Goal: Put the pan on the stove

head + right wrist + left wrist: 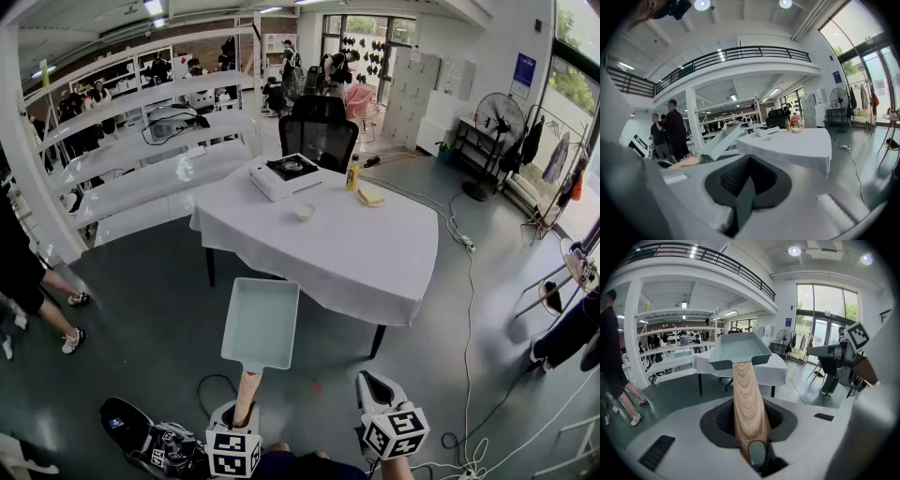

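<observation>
A person (33, 281) stands far left. My left tongs (240, 414) are clamped on the pan's wooden handle (248, 389), holding the pan (262, 323) out ahead of them, just short of the white table (366, 262). A bowl (304, 212) lies between pan and stove (285, 175). My right tongs (372, 386) are closed and empty.

All three views face the white table (328, 234) from afar.

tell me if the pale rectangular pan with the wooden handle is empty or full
Empty: the head view looks down into the pale rectangular pan and shows only its bare floor.
</observation>
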A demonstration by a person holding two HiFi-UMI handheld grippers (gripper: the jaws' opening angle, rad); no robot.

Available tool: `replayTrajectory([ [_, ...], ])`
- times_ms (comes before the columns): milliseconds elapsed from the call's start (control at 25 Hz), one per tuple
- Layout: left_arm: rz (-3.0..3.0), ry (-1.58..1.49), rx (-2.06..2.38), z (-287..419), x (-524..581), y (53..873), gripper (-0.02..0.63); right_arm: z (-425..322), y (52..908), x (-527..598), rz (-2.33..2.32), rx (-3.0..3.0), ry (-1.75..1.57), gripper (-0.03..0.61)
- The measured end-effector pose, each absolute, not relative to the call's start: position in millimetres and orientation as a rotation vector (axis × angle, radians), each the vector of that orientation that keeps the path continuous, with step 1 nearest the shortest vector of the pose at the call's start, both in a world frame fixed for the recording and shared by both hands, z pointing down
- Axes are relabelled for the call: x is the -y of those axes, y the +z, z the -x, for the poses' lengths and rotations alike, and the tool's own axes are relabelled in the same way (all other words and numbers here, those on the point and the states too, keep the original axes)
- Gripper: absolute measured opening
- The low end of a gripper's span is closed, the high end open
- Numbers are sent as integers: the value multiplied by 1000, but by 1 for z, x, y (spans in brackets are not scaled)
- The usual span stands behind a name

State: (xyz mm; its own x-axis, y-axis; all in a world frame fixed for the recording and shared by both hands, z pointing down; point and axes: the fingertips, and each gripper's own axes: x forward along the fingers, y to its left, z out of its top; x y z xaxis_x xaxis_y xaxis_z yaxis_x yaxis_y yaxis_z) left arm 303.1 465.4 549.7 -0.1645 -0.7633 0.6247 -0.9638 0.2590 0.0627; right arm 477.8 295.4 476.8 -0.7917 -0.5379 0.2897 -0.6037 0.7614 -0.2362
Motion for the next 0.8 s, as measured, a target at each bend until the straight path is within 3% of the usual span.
replayTrajectory([
  [800, -1645, 448, 2018, -280, -490, 544, 86, -449, 487, -344, -920, 2765, 477, 0],
])
